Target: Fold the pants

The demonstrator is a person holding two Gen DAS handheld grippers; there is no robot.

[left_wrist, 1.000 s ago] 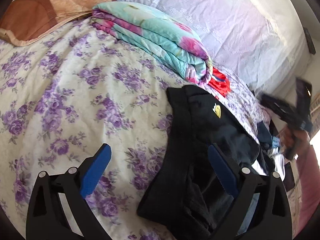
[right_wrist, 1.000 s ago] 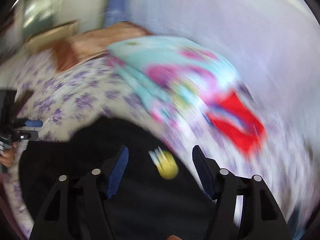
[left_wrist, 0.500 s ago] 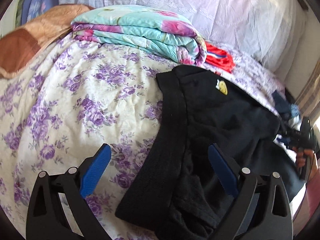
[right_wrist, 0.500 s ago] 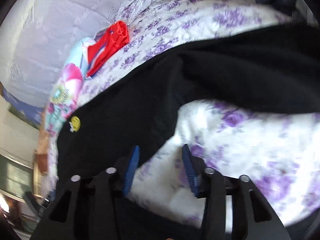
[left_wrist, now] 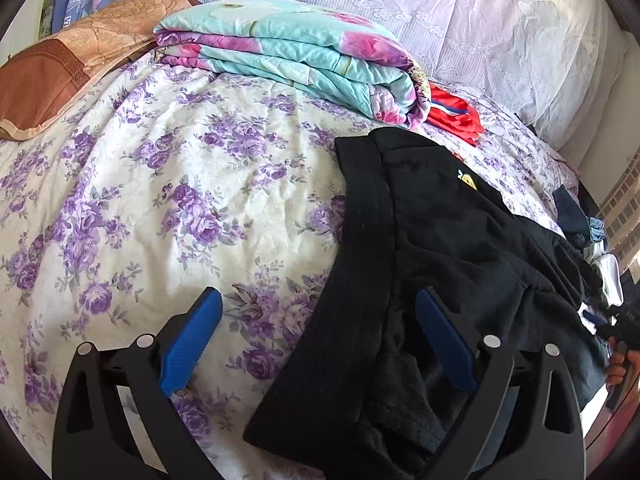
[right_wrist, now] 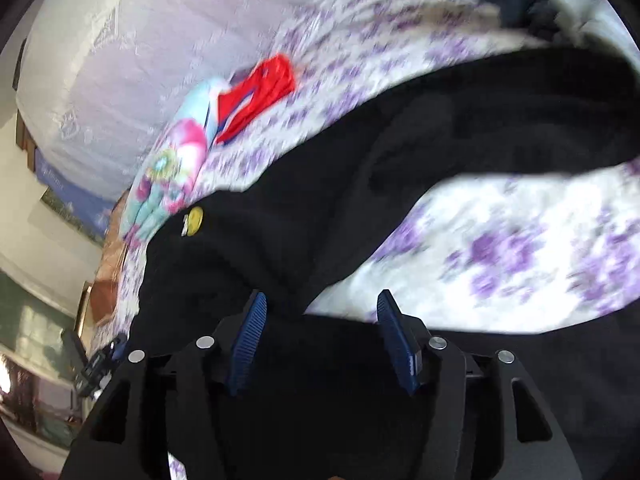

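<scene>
Left wrist view: we hold the left gripper [left_wrist: 316, 344] spread above the waistband end of the black pants [left_wrist: 432, 240], which run toward the bed's [left_wrist: 168, 200] right edge where the right gripper [right_wrist: 320, 320], jaws opening and empty, sits nearer the legs.

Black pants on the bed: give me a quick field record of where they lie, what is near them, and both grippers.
pants: black pants lie crumpled and unfolded on the floral bedsheet, waistband toward the folded quilt
logo: small yellow patch near the waistband
neighbours: folded turquoise quilt behind; red garment beside the quilt; brown pillow at far left
left gripper: jaws wide open over the pants' waistband edge, nothing gripped
right gripper: jaws opening, over the pants' edge, pads not pressing on cloth
fold: not begun
</scene>
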